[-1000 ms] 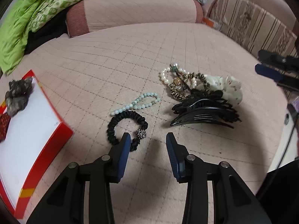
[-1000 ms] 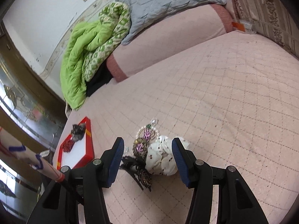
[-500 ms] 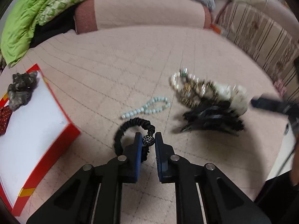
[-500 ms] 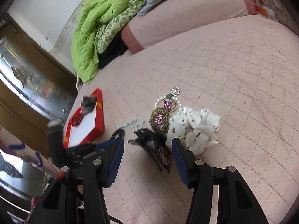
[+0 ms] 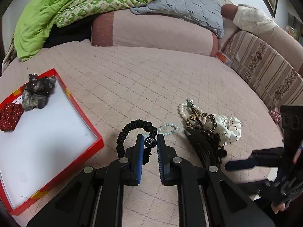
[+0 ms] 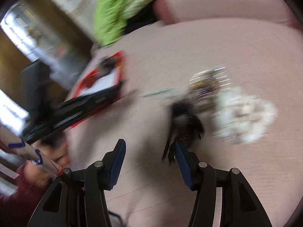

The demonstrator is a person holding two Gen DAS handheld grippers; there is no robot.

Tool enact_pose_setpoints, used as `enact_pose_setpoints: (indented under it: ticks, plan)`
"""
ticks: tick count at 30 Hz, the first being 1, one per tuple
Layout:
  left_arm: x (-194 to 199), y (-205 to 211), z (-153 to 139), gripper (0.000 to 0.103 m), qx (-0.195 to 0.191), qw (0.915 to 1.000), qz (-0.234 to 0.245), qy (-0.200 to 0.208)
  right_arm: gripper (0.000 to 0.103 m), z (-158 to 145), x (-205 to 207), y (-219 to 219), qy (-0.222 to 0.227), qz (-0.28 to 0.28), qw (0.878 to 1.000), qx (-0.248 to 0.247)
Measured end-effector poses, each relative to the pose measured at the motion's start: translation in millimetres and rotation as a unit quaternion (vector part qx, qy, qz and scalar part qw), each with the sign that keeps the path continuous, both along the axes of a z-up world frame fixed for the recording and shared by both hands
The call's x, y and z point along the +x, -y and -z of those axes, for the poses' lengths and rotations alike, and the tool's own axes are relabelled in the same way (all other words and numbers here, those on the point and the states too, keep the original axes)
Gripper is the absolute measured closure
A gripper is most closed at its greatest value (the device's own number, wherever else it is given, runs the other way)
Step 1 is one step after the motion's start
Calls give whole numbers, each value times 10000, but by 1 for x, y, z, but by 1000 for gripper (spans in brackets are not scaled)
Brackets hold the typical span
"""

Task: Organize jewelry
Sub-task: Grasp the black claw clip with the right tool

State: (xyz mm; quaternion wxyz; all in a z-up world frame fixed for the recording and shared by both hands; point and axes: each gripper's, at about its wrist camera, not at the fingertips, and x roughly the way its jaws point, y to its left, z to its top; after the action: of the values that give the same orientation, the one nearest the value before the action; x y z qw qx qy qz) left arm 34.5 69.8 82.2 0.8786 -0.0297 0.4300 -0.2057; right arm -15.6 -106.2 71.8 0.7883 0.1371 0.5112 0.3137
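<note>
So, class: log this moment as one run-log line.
left tool: shut on black hair tie | right tool: open, blurred | red box: holds two scrunchies

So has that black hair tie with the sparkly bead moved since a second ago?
Yes. The black hair tie, now pinched in the left gripper, has been lifted toward the red box, partly covering the pale bead bracelet.

Home bedroom; quilted bed (image 5: 151,79), pillows (image 5: 181,1)

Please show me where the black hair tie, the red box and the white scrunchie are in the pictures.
black hair tie (image 5: 132,125): left wrist view, on its ruffled upper arc.
red box (image 5: 75,104): left wrist view, on its right wall.
white scrunchie (image 5: 232,130): left wrist view, on its dotted fabric.
</note>
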Motion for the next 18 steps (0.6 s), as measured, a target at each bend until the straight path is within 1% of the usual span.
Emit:
enact_pose_setpoints:
  ticks: [2, 5, 9, 11, 12, 14, 15, 18]
  plan:
    - [0, -2, -1, 90, -17, 10000, -15, 6, 44, -1, 1, 3, 18, -1, 10000, -8]
    - [-1, -4, -1, 90, -20, 10000, -25, 12, 44, -1, 5, 19, 60, 419, 9989, -178]
    - [-1, -6, -1, 90, -52, 10000, -54, 20, 44, -1, 8, 30, 83, 773, 9965, -307]
    - [-2, -5, -1, 90, -65, 10000, -50, 30, 44, -3, 11, 29, 171, 869, 9949, -479]
    - [-2, -5, -2, 90, -65, 10000, -48, 40, 43, -3, 12, 26, 173, 908, 9945, -491]
    - [-3, -5, -2, 90, -76, 9999, -46, 54, 42, -3, 16, 23, 130, 1049, 9933, -473]
    - [-3, -5, -3, 90, -79, 9999, -55, 66, 39, 0, 19, 19, 85, 1165, 9916, -546]
    - [-4, -8, -3, 90, -84, 9999, -74, 84, 39, 7, 26, 10, -67, 1301, 9888, -725]
